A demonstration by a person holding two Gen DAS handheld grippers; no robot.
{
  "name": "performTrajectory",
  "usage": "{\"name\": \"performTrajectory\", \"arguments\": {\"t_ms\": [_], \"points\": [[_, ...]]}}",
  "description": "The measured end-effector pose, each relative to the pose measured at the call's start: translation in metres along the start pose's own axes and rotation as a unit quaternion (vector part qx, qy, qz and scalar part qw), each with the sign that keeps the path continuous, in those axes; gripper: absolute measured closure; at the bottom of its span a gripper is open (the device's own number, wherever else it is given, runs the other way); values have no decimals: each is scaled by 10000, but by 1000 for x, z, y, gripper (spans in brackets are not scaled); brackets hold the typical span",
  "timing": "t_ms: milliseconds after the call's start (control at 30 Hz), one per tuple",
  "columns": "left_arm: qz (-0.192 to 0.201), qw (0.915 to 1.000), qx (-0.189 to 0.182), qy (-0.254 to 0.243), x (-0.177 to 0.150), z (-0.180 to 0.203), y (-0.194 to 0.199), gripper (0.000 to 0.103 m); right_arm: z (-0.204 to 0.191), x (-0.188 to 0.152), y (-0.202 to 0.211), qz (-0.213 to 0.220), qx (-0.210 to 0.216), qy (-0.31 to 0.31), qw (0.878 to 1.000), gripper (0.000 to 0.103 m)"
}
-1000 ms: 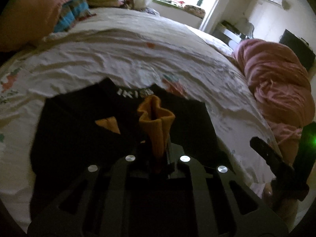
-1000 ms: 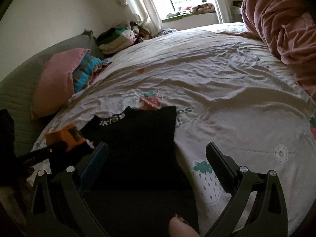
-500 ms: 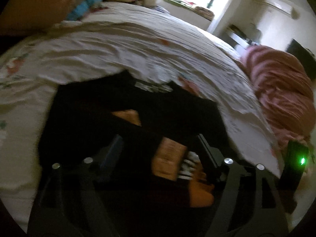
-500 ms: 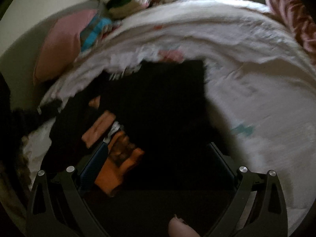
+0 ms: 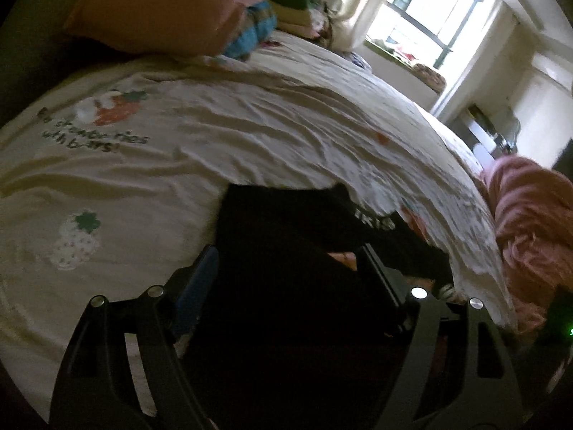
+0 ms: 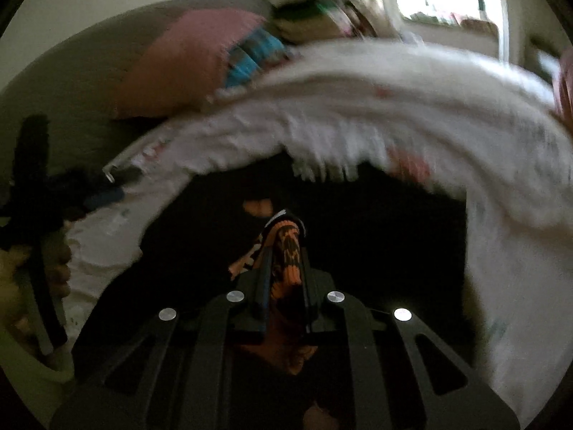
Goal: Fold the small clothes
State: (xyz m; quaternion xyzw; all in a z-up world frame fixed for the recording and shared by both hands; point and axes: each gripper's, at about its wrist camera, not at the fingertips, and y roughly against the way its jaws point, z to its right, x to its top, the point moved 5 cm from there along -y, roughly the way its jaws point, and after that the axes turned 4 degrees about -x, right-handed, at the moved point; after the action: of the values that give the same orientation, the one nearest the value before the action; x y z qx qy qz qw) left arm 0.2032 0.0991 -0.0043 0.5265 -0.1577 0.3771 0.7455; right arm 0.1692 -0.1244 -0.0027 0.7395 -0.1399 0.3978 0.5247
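A small black garment (image 5: 304, 233) with white letters at its collar (image 5: 376, 220) lies flat on the bed sheet (image 5: 215, 136). My left gripper (image 5: 286, 272) hangs open over the garment's left part, nothing between its fingers. In the right wrist view, which is blurred, the same black garment (image 6: 376, 222) fills the middle. An orange and black patterned piece of it (image 6: 286, 268) stands up between the fingers of my right gripper (image 6: 285, 245). Those jaws are closing, and the pads press on the orange cloth. More orange cloth (image 5: 343, 256) shows beside the left gripper's right finger.
A pink pillow (image 5: 172, 7), a blue striped cloth (image 5: 250, 32) and a stack of folded clothes (image 5: 293, 10) lie at the head of the bed. A pink blanket (image 5: 530, 215) is bunched at the right. A hand (image 6: 61, 265) on the left gripper shows at the left edge.
My left gripper let go of the orange cloth, opened and swung left over the garment. My right gripper came in over the garment and closed on the orange patterned piece.
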Motion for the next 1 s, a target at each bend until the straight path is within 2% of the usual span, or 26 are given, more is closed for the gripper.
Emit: {"name": "performTrajectory", "arguments": {"t_ms": [133, 233, 333, 400, 500, 600, 633, 667, 733, 833, 867, 900, 933, 967, 1000], "points": [[70, 10000, 62, 33, 2, -7, 4, 31, -4, 35, 18, 471, -125, 625, 9969, 91], [46, 10000, 74, 17, 2, -7, 1, 31, 10, 44, 17, 591, -452, 816, 9939, 91], [0, 9999, 126, -82, -1, -5, -4, 31, 28, 42, 6, 413, -595, 637, 9953, 91], [-57, 9998, 131, -152, -4, -2, -9, 31, 38, 37, 2, 400, -707, 566, 9951, 98], [-188, 9994, 121, -247, -11, 5, -20, 31, 56, 27, -1, 333, -853, 348, 9952, 98], [-276, 9990, 115, -337, -17, 10, -28, 31, 70, 16, -8, 76, -774, 11, 9970, 96], [-307, 9988, 122, -373, -20, 12, -31, 31, 73, 9, -14, -119, -628, -101, 9979, 84], [-329, 9986, 125, -399, -21, 14, -33, 31, 73, 3, -20, -298, -536, -153, 9980, 58], [-421, 9978, 141, -487, -26, 18, -39, 31, 77, -13, -34, -683, -488, -312, 9960, 40], [-513, 9967, 194, -606, -32, 21, -45, 31, 79, -36, -60, -1192, -419, -605, 9901, 40], [-541, 9964, 207, -626, -34, 21, -47, 31, 80, -42, -67, -1333, -402, -664, 9880, 43], [-556, 9962, 208, -631, -35, 21, -48, 31, 79, -48, -73, -1435, -398, -680, 9865, 54], [-566, 9961, 221, -633, -35, 21, -49, 31, 77, -50, -76, -1429, -388, -623, 9870, 81], [-563, 9961, 230, -637, -35, 21, -49, 31, 73, -48, -74, -1346, -317, -585, 9887, 89], [-553, 9961, 244, -646, -34, 21, -50, 31, 71, -45, -70, -1252, -270, -580, 9901, 89]]}}
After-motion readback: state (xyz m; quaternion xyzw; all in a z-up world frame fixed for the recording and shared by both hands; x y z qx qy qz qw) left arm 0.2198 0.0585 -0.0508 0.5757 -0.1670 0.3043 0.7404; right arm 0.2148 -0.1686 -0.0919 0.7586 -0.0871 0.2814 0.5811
